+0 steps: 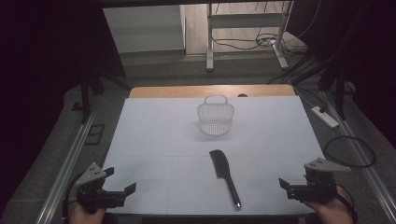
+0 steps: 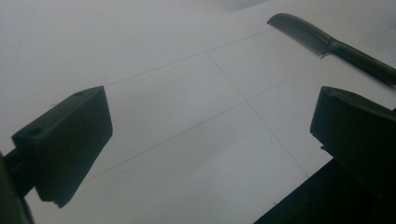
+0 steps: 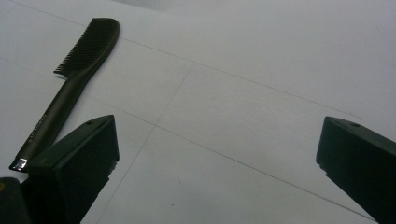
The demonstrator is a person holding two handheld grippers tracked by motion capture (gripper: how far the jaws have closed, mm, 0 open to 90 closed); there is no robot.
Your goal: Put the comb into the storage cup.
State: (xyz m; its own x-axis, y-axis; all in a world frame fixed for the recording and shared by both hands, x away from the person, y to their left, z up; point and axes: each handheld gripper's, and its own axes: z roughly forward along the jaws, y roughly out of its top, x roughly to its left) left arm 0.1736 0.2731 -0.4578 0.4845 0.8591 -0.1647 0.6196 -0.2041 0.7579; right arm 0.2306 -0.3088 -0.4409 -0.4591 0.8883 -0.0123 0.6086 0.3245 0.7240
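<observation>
Comb (image 1: 225, 175): light, stiff, lies flat; pinch its handle, left of your right gripper (image 1: 300, 186).
Grippers: both spread, empty.

We see a table (image 1: 140, 140) covered by a white sheet marked with faint grid lines, with a strip of bare wood showing along its far edge. A white basket (image 1: 215, 119) with a handle stands upright on the far middle of the sheet. A black comb (image 1: 225, 175) lies flat nearer us, well apart from the basket, its handle pointing toward the near edge.
</observation>
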